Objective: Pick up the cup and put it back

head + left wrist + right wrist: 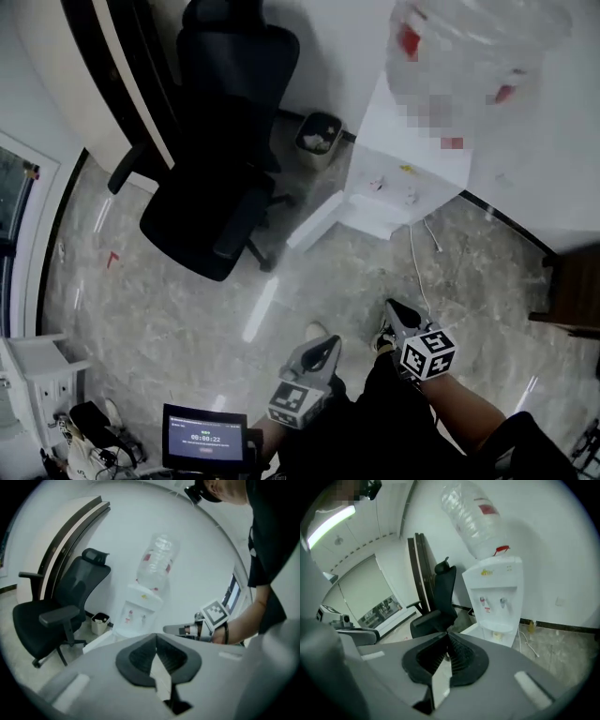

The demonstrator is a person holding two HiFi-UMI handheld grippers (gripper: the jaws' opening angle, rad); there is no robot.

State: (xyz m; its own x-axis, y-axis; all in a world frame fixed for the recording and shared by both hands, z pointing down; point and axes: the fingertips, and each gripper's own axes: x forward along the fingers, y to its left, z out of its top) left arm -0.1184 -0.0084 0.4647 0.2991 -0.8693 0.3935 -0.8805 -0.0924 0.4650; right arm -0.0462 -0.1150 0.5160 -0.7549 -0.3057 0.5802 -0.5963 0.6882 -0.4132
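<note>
Both clenched, both empty: my left hand-held gripper (326,347) and right hand-held gripper (396,311) sit at the bottom of the head view above a marbled floor (187,319), jaws pressed together with nothing between them.

I cannot place the cup with certainty. A small pale object (497,635) on the drip tray of the water dispenser (398,178), right of centre in the right gripper view, may be it, but it is too small to tell.

The risks, as I judge them:
- Reaching in with the jaws shut would knock a light cup over rather than take it.
- The white cable (417,272) on the floor beside the dispenser could catch a foot.
- The office chair (225,141) at upper left crowds the approach.

Only the head view shows the cable, the waste bin (319,139) from above and a small screen (204,436) at lower left. The right gripper view alone faces the dispenser's taps and tray. The left gripper view alone shows my other tool side-on, at centre right.
</note>
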